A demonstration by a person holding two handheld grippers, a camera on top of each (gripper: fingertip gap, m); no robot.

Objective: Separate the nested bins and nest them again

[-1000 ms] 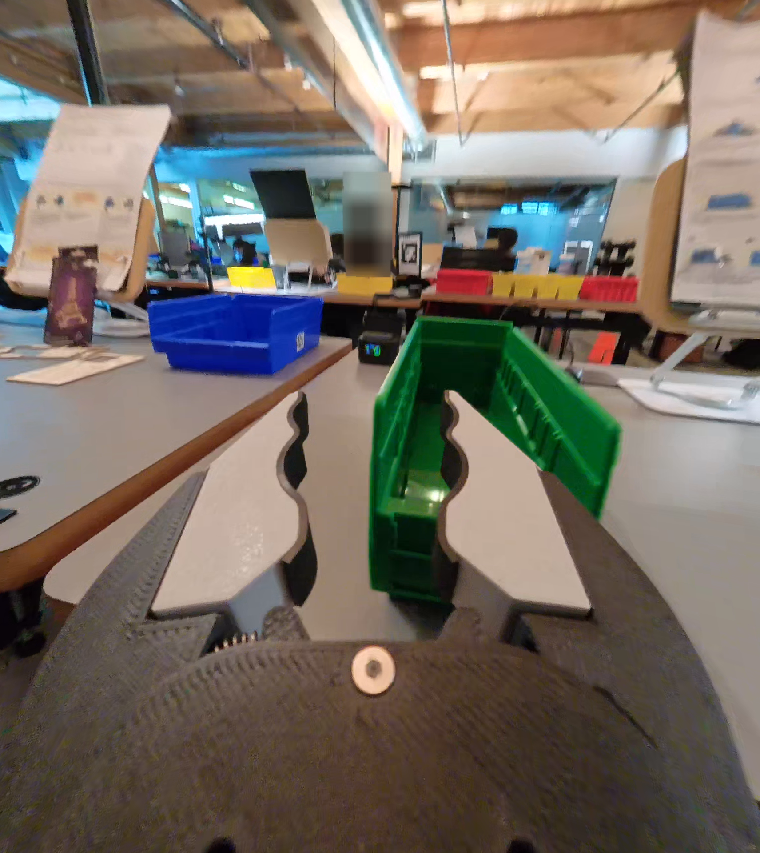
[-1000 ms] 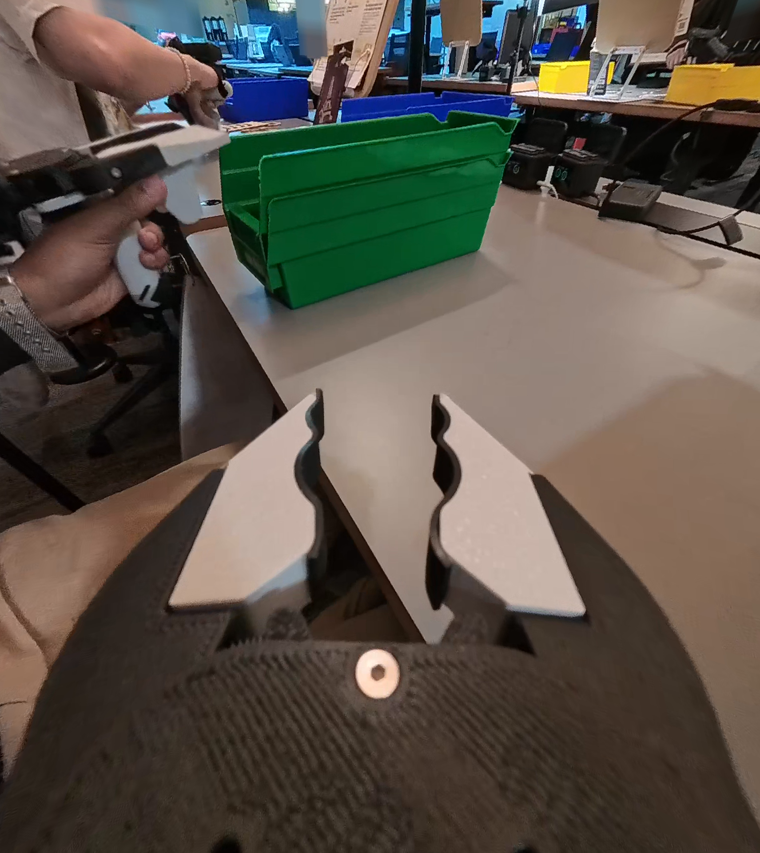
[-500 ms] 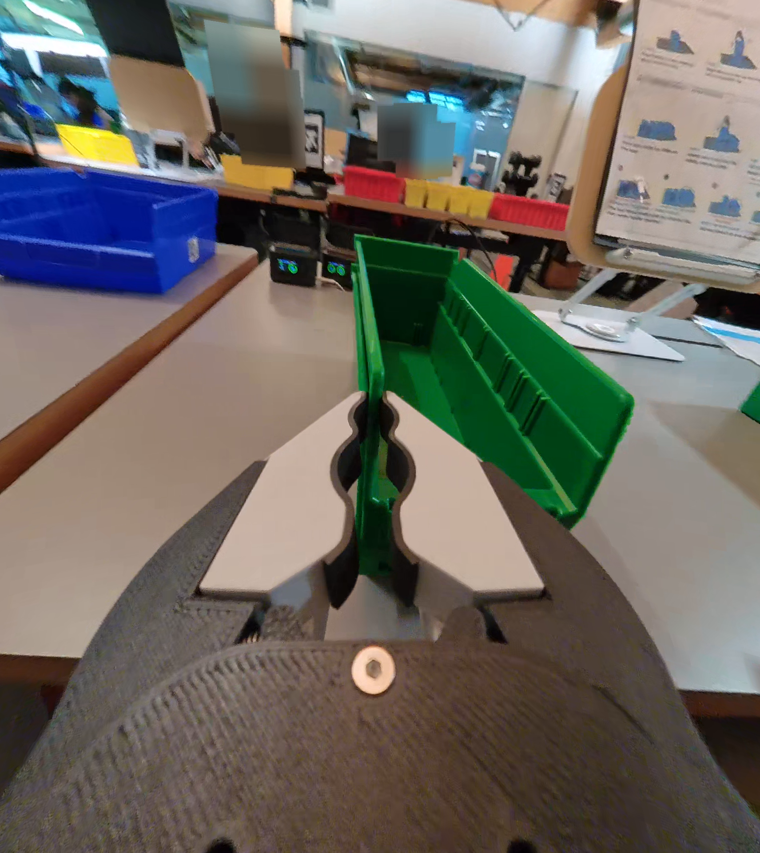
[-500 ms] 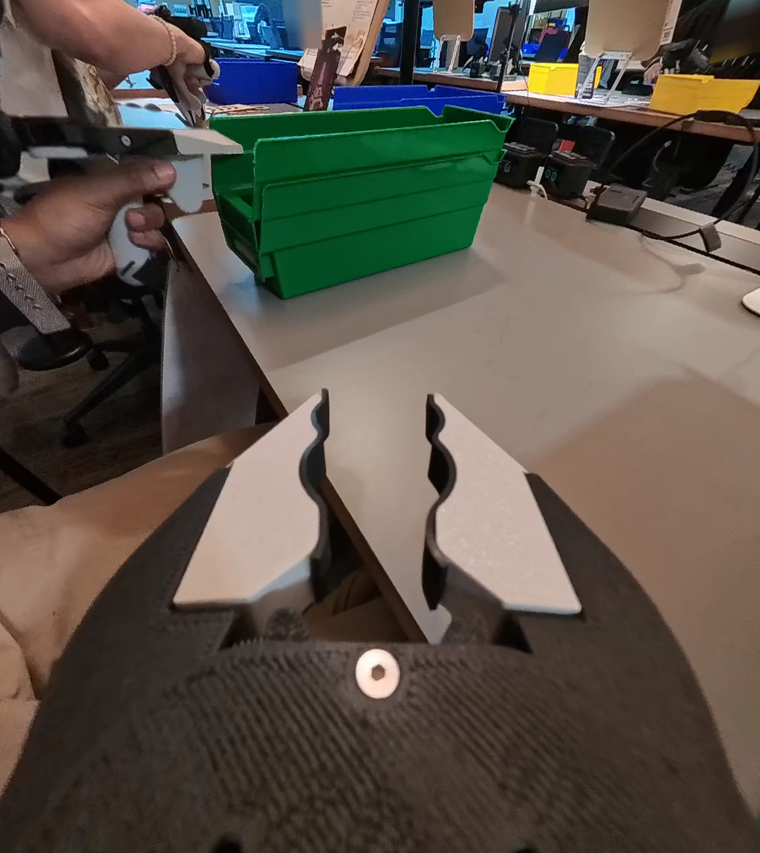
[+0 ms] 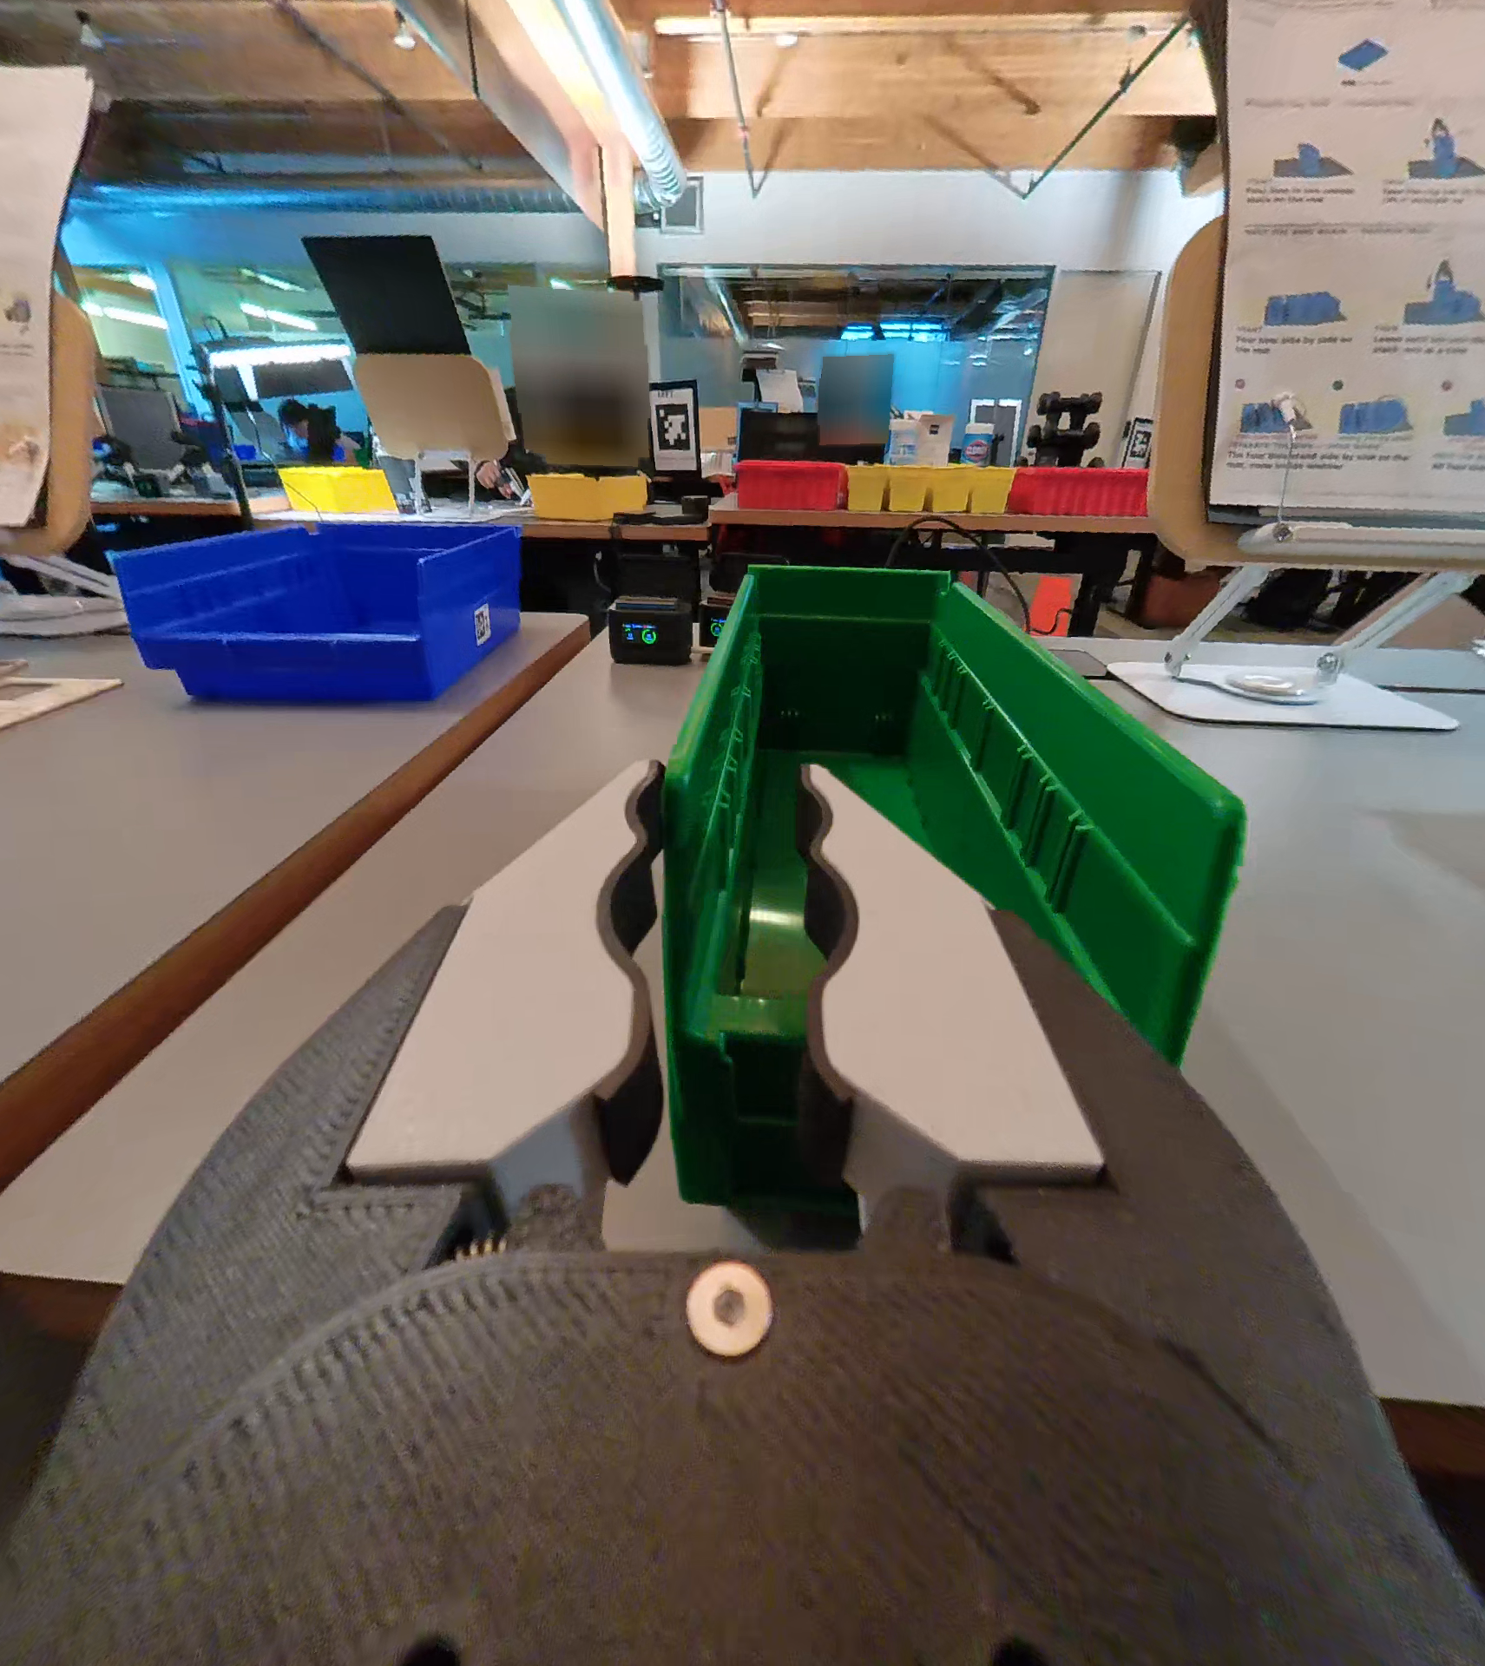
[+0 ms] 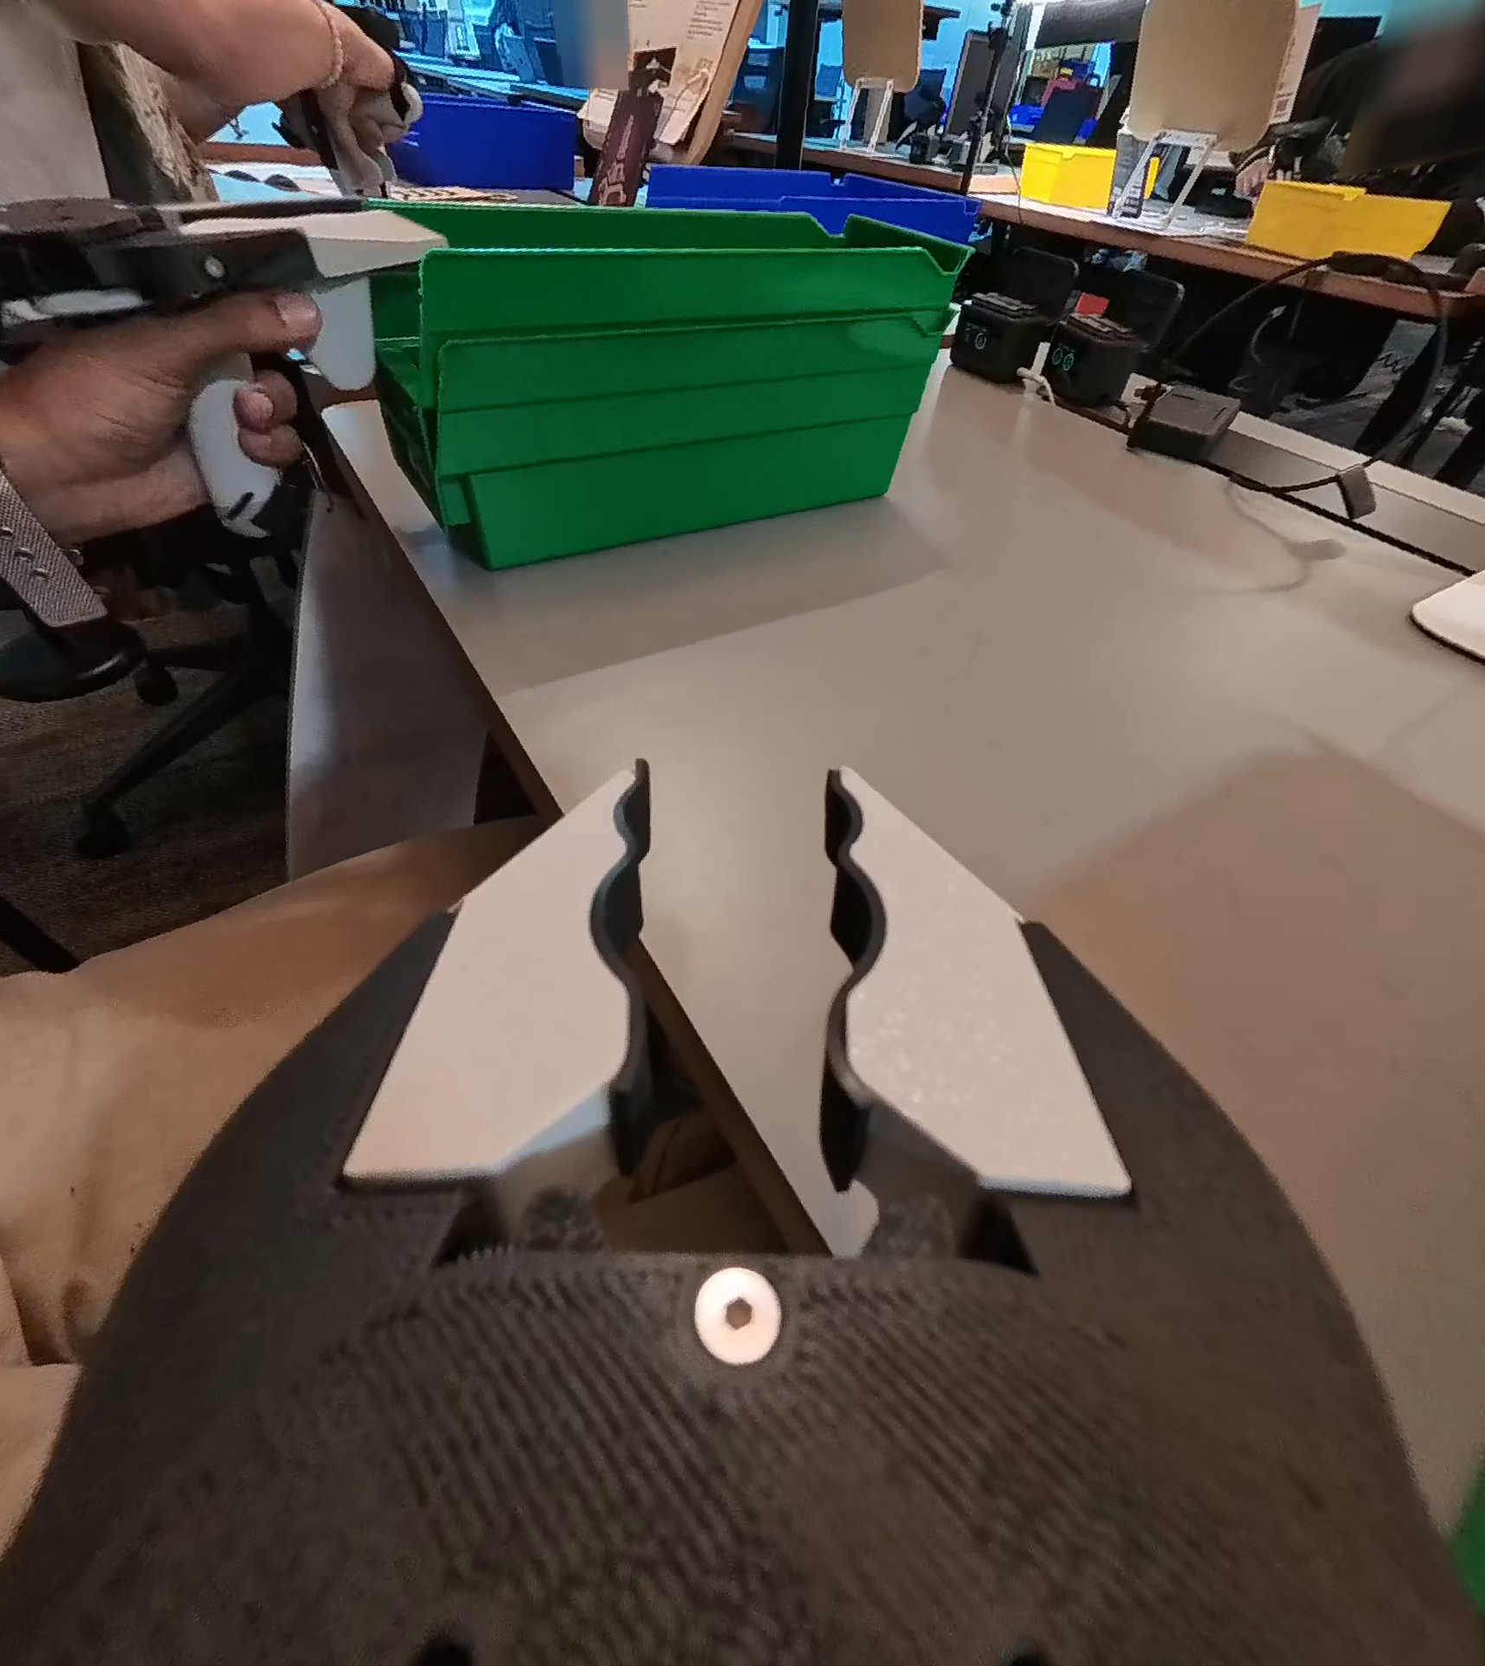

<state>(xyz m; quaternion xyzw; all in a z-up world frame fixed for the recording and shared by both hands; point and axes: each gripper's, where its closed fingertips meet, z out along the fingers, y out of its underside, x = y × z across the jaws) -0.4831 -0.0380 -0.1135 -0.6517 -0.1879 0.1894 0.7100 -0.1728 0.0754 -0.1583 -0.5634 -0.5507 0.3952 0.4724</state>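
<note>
The left gripper [image 5: 731, 910], jaws open astride the near left wall of the green bins [image 5: 955, 811], faces along their long axis, while the right gripper [image 6: 737, 910] hangs open and empty, well apart.

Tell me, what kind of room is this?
Probably a big shared workshop or lab: long tables with coloured storage bins, propped-up instruction sheets, and exposed ceiling pipes.

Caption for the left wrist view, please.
Left gripper, open, straddles the near left wall of the green bins on the grey table.
</note>
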